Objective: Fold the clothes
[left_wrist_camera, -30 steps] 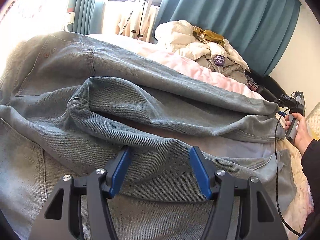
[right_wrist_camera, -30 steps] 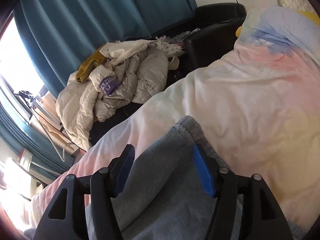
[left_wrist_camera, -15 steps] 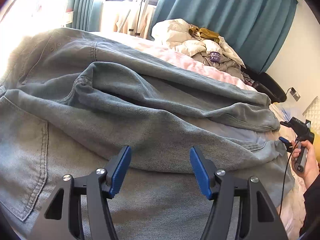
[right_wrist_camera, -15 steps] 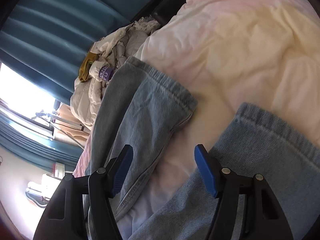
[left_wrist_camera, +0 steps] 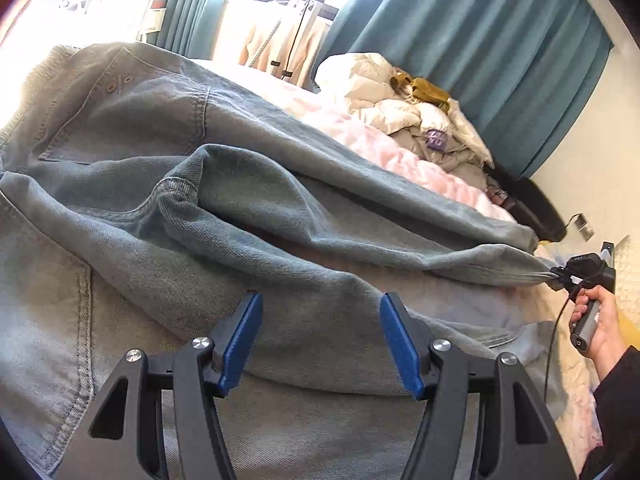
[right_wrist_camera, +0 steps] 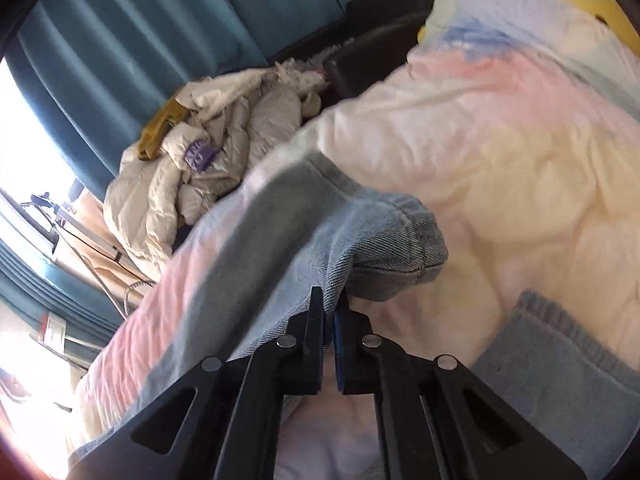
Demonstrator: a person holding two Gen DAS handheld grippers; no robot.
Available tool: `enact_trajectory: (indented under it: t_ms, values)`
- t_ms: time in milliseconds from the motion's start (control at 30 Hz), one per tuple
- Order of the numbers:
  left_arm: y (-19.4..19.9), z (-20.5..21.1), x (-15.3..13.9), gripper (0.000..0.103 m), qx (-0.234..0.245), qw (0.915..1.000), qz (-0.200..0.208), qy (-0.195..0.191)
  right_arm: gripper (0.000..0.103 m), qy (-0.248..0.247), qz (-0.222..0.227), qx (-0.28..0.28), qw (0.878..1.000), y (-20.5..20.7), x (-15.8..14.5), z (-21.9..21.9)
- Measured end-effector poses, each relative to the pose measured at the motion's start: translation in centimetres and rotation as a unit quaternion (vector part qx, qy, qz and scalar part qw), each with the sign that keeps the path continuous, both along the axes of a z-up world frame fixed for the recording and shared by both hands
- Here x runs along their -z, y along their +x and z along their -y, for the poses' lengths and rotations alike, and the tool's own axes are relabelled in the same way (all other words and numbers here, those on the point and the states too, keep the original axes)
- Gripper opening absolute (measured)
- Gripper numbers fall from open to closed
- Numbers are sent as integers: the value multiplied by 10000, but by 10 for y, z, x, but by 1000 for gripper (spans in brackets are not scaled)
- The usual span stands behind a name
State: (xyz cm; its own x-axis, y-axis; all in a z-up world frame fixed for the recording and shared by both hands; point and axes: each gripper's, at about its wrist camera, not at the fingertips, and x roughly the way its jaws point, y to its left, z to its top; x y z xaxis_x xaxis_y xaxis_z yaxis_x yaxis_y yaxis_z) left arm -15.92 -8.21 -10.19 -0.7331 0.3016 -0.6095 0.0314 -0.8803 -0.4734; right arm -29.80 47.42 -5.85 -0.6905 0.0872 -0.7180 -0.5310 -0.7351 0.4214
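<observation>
A pair of light blue jeans (left_wrist_camera: 168, 208) lies spread across the bed. My left gripper (left_wrist_camera: 320, 340) is open and empty, just above the denim near the seat of the jeans. My right gripper (right_wrist_camera: 330, 312) is shut on the hem of the far trouser leg (right_wrist_camera: 384, 240) and holds it off the bed, so the leg is pulled taut. It also shows at the right of the left wrist view (left_wrist_camera: 560, 276). The other leg's hem (right_wrist_camera: 560, 344) lies flat at the lower right.
The bed is covered by a pastel pink, yellow and blue duvet (right_wrist_camera: 500, 128). A heap of cream jackets (left_wrist_camera: 404, 104) sits at the bed's far side by a black chair (right_wrist_camera: 380, 28). Teal curtains (left_wrist_camera: 480, 32) hang behind.
My right gripper has closed on the far leg's hem and lifted it, stretching the leg. My left gripper has stayed open over the jeans, shifting only slightly.
</observation>
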Motion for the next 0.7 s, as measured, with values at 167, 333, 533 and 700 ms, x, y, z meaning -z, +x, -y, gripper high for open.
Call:
enact_trajectory:
  t_ms: [167,333,533,700]
  values:
    - [13,-2,-19,63,162,9992,-350,-75,2,591,-522,-18,9969,8,-61,7]
    - [16,-8,-26,63,261,9982,-382,-379,2,508,413,192,9977,32,8,-7]
    - [8,-5,-20,63,261,9989,-106,-374,2,-182,830,280,9960,62,74,-26]
    - [8,-6,-18,63,236,9989,-48,-405,2,529,262,-152,9981,53,8,-15]
